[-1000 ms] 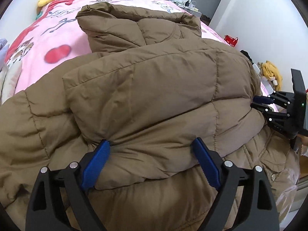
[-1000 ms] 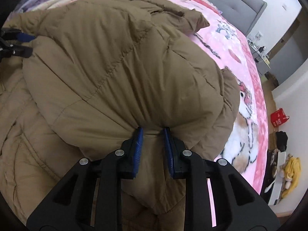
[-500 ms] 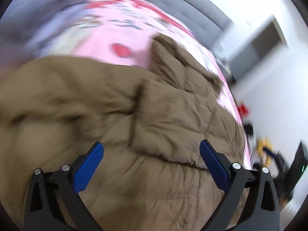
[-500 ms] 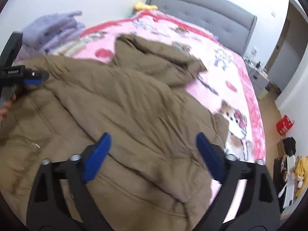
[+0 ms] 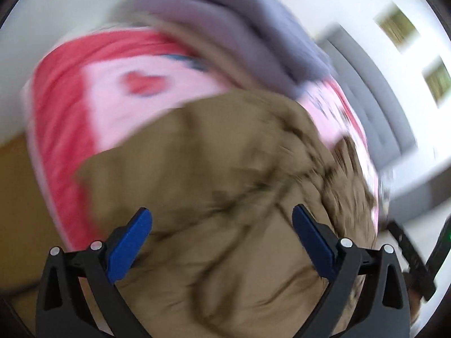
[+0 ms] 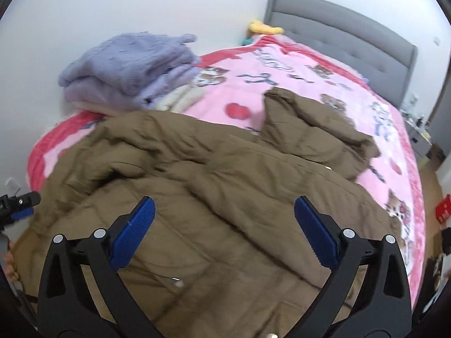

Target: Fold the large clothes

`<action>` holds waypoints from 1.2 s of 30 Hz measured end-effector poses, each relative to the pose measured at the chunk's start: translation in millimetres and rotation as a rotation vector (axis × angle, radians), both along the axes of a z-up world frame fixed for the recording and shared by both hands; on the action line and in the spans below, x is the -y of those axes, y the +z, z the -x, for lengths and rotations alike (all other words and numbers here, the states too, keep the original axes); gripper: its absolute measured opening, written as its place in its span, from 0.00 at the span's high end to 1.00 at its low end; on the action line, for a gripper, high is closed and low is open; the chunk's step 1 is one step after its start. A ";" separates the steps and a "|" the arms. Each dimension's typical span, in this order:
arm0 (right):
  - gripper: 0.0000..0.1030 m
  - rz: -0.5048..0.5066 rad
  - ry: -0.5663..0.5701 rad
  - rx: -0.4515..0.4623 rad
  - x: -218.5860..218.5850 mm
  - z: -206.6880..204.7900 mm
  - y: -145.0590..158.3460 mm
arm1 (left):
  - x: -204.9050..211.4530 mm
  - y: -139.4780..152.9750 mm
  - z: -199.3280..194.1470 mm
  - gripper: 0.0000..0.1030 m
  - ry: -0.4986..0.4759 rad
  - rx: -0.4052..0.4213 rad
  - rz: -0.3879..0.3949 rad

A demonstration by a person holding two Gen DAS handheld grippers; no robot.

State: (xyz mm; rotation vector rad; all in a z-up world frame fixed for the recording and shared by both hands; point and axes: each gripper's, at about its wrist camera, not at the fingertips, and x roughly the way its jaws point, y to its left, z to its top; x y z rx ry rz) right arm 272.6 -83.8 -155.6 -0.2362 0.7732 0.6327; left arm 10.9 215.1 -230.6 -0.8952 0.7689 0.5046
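Brown padded coat (image 6: 225,197) lies spread across the near half of the bed, on the pink cartoon blanket (image 6: 324,84), with its hood (image 6: 310,129) lying toward the grey headboard (image 6: 352,25). My right claw (image 6: 224,222) hangs above the coat's body, its jaws opening and already wide, with nothing between the blue pads (image 6: 135,233); the fabric lies below them, not pinched. My left claw (image 5: 222,232) is spread wide too, holding nothing, over the coat's edge (image 5: 225,169) near the blanket's red border (image 5: 56,140); that view is badly smeared, so I cannot make out seams or folds there. From the right view I see my left claw (image 6: 19,205) at the far left edge of the picture, beside the coat. A pile of folded lilac knitwear (image 6: 126,67) sits by the wall beyond the coat, and a yellow soft toy (image 6: 265,26) rests near the headboard.
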 end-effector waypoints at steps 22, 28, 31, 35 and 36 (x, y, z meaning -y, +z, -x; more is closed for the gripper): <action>0.08 0.080 0.186 -0.008 -90.3 31.1 12.3 | -67.5 -109.7 30.1 0.24 0.132 0.059 0.316; 0.08 0.071 0.146 -0.035 -79.9 29.0 11.3 | -63.5 -92.6 12.1 0.34 0.123 0.071 0.279; 0.08 0.081 0.128 -0.050 -71.8 26.2 7.1 | -66.9 -100.2 3.1 0.34 0.131 0.053 0.287; 0.08 0.072 0.100 -0.074 -60.9 22.3 2.7 | -74.7 -110.2 11.5 0.34 0.172 0.074 0.342; 0.08 0.069 0.092 -0.080 -58.6 21.3 1.4 | -74.5 -110.1 11.0 0.34 0.172 0.075 0.342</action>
